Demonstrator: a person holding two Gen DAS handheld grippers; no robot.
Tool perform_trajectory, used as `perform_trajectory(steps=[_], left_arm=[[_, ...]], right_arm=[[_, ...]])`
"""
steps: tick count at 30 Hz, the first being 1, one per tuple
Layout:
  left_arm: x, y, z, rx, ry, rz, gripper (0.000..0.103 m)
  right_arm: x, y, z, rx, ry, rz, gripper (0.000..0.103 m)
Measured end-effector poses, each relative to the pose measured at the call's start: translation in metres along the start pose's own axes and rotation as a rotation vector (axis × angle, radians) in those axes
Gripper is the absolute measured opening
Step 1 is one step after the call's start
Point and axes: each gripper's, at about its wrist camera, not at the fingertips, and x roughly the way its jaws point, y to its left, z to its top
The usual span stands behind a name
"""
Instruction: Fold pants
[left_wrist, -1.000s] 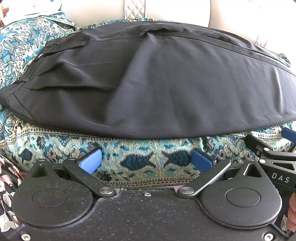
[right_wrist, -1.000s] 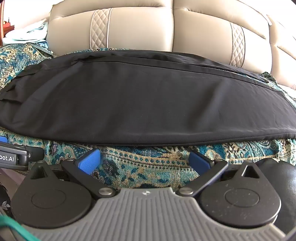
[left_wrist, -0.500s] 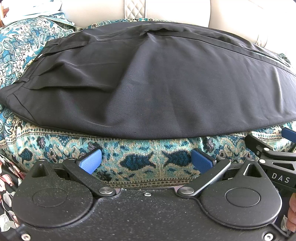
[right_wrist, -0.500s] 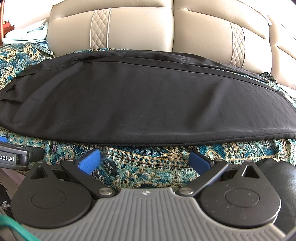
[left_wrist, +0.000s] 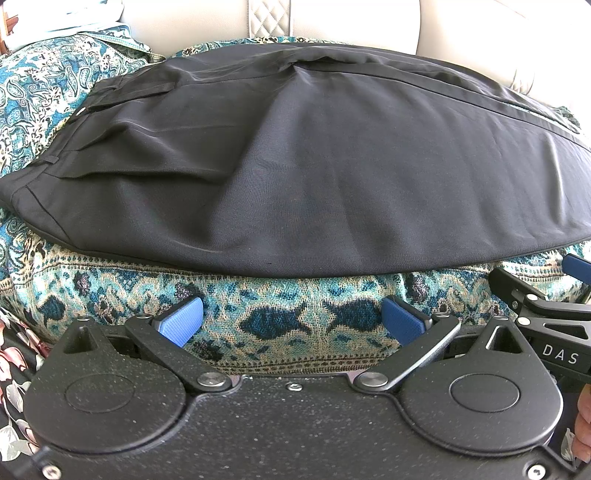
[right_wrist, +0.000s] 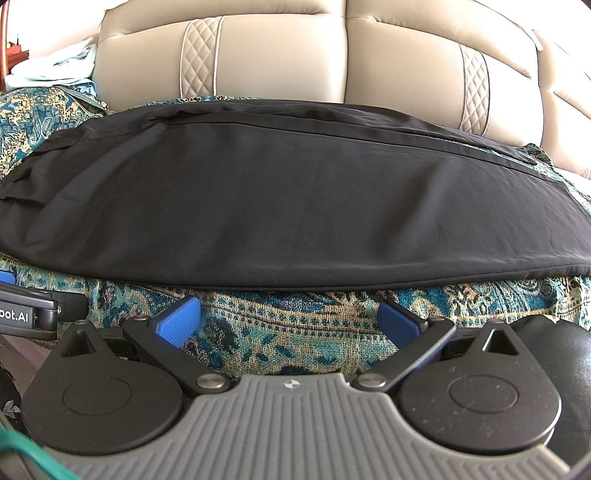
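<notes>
Across the teal patterned woven sofa cover (left_wrist: 280, 295) the black trousers (left_wrist: 332, 166) lie lengthwise, already doubled, while left tongs (left_wrist: 291, 321) and right tongs (right_wrist: 288, 319) wait empty, spread wide, short of the near hem, apparently to seize it.

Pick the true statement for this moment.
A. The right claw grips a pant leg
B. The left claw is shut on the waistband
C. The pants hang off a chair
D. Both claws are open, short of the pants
D: the left claw and right claw both stand open over the patterned cover, short of the pants.
</notes>
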Motion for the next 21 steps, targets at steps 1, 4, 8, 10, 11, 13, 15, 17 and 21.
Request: perform_trajectory(steps=[1,4,8,10,11,13,15,17,21], left_arm=[[0.0000,0.0000,0.0000,0.000,0.000,0.000,0.103],[0.0000,0.0000,0.0000,0.000,0.000,0.000,0.103],[0.0000,0.0000,0.0000,0.000,0.000,0.000,0.103],[0.0000,0.0000,0.0000,0.000,0.000,0.000,0.103],[0.0000,0.0000,0.0000,0.000,-0.001,0.000,0.103],[0.0000,0.0000,0.0000,0.000,-0.001,0.000,0.103],[0.0000,0.0000,0.0000,0.000,-0.001,0.000,0.103],[0.0000,0.0000,0.0000,0.000,-0.001,0.000,0.103],[0.0000,0.0000,0.0000,0.000,-0.001,0.001,0.103]], right_arm=[[0.0001,0.0000,-0.0001,-0.001,0.000,0.000,0.103],[-0.0014,0.0004,-0.0002,-0.001,0.000,0.001,0.103],[-0.0013,0.0004,-0.0004,-0.001,-0.001,0.002,0.103],[-0.0010,0.0004,-0.0005,-0.001,0.000,0.001,0.103],[-0.0006,0.0003,-0.0006,-0.001,-0.001,0.001,0.103],[-0.0004,0.0002,-0.0007,-0.001,-0.001,0.002,0.103],[-0.0008,0.0000,-0.0009,-0.001,-0.001,0.002,0.103],[-0.0014,-0.0002,-0.0012,-0.002,-0.001,0.002,0.103],[0.0007,0.0001,-0.0013,-0.002,-0.001,0.004,0.103]])
